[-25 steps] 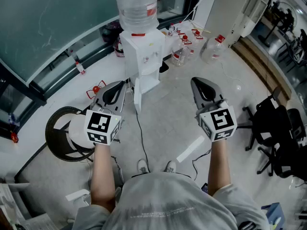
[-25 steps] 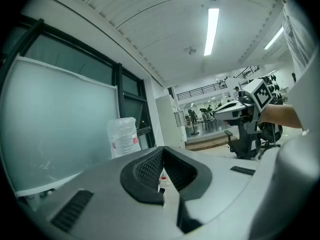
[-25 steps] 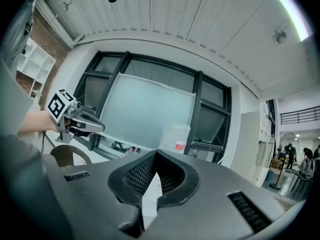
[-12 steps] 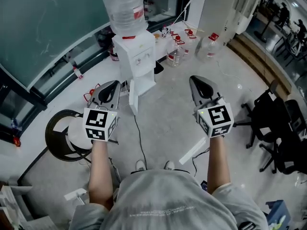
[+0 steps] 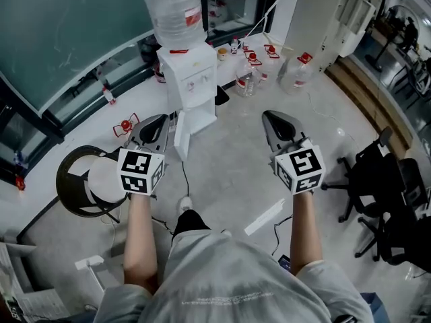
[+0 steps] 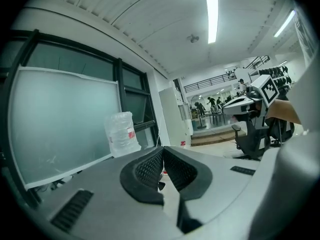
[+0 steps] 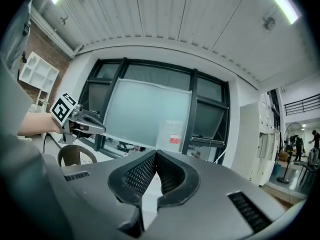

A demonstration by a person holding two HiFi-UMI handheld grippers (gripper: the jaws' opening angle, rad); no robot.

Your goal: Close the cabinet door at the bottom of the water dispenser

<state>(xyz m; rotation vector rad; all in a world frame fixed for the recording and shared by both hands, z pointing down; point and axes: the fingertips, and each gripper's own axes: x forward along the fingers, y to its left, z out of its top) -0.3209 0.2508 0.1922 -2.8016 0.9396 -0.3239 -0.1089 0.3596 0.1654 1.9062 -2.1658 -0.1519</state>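
Both claws clenched empty: left gripper (image 5: 160,120) and right gripper (image 5: 269,115) point toward the water dispenser (image 5: 190,79) at twelve o'clock, its cabinet door (image 5: 181,135) ajar at one o'clock off the left. Best press the door's outer face flat and swing it home. Since a second back, a stride has brought the left nearer.

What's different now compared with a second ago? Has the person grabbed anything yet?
The person has stepped forward, one foot out in front, carrying the left gripper and right gripper toward the water dispenser. Nothing was grasped. Both grippers stay shut and empty, and the cabinet door still hangs open.
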